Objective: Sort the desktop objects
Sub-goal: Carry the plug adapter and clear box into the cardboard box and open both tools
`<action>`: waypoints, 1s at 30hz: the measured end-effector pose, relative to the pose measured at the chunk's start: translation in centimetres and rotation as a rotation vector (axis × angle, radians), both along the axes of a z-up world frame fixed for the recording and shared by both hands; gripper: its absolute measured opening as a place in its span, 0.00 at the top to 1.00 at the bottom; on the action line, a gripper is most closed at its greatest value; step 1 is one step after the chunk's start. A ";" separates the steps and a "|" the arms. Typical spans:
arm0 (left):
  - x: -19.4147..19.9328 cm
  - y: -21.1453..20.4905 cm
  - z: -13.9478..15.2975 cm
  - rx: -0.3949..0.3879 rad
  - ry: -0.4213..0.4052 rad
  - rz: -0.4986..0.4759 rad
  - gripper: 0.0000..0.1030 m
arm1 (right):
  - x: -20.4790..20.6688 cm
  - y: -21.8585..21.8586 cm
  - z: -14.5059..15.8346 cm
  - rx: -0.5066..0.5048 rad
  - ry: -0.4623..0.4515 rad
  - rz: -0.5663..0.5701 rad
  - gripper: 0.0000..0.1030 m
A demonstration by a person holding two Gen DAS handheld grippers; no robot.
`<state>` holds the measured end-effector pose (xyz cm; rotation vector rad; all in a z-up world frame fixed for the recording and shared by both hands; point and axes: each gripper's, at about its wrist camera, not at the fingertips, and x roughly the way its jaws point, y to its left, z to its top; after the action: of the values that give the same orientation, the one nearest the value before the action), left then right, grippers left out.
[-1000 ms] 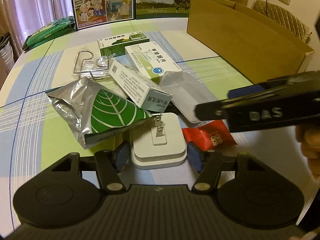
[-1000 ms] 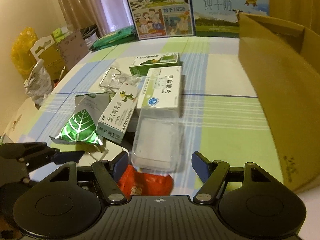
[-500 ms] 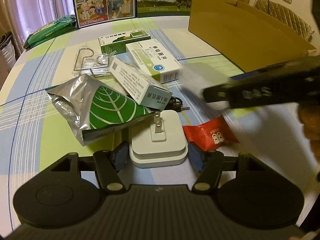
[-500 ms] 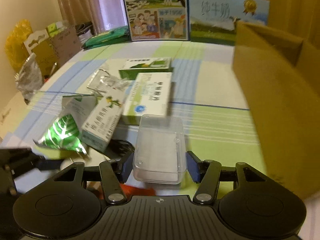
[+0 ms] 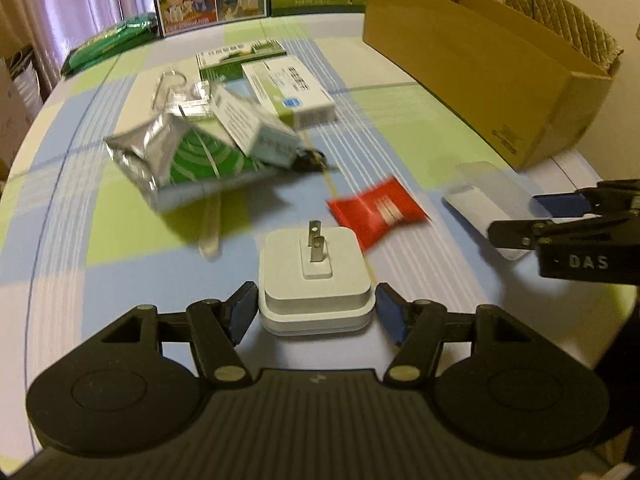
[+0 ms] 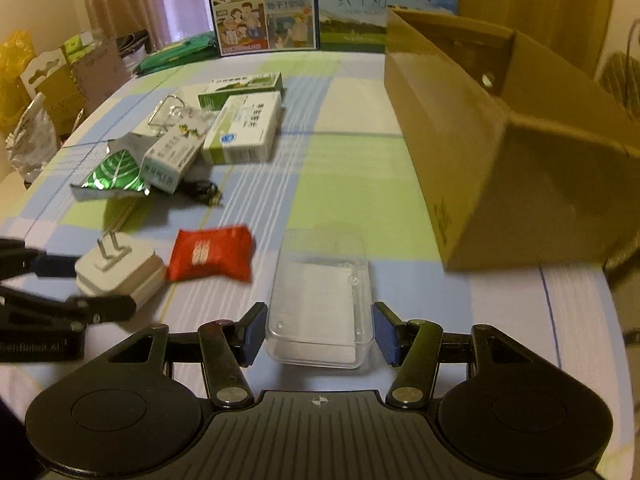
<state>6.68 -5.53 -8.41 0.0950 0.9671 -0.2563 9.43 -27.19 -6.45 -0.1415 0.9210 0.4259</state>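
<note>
My left gripper is shut on a white plug adapter, prongs facing up, its blue pads pressing both sides. My right gripper is shut on a clear plastic case, held flat just above the tablecloth. The right wrist view has the left gripper at the far left with the adapter. At the right edge of the left wrist view, the right gripper holds the case. A red packet lies between the two.
A large open cardboard box stands at the right. Further back lie a foil leaf bag, medicine boxes, a wire hook and a black cable. Milk cartons line the far edge.
Both grippers have pulled back from the pile. The adapter came away from the foil bag with the left gripper. The right gripper closed on the clear case and carried it right.
</note>
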 end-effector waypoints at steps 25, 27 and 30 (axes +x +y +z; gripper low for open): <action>-0.8 -1.4 -1.8 0.040 -0.004 0.013 0.42 | -0.3 0.4 -1.8 -0.033 -0.037 0.061 0.48; -0.8 -1.3 -1.5 0.030 -0.004 0.009 0.42 | -0.6 0.3 -1.2 -0.027 -0.058 0.058 0.48; -1.1 -1.3 -0.6 0.024 -0.022 0.007 0.42 | -1.1 0.2 -0.2 -0.016 -0.080 0.054 0.48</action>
<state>5.56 -6.85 -9.04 0.1166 0.9490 -0.2368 8.35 -27.01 -6.62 -0.1972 0.8434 0.4597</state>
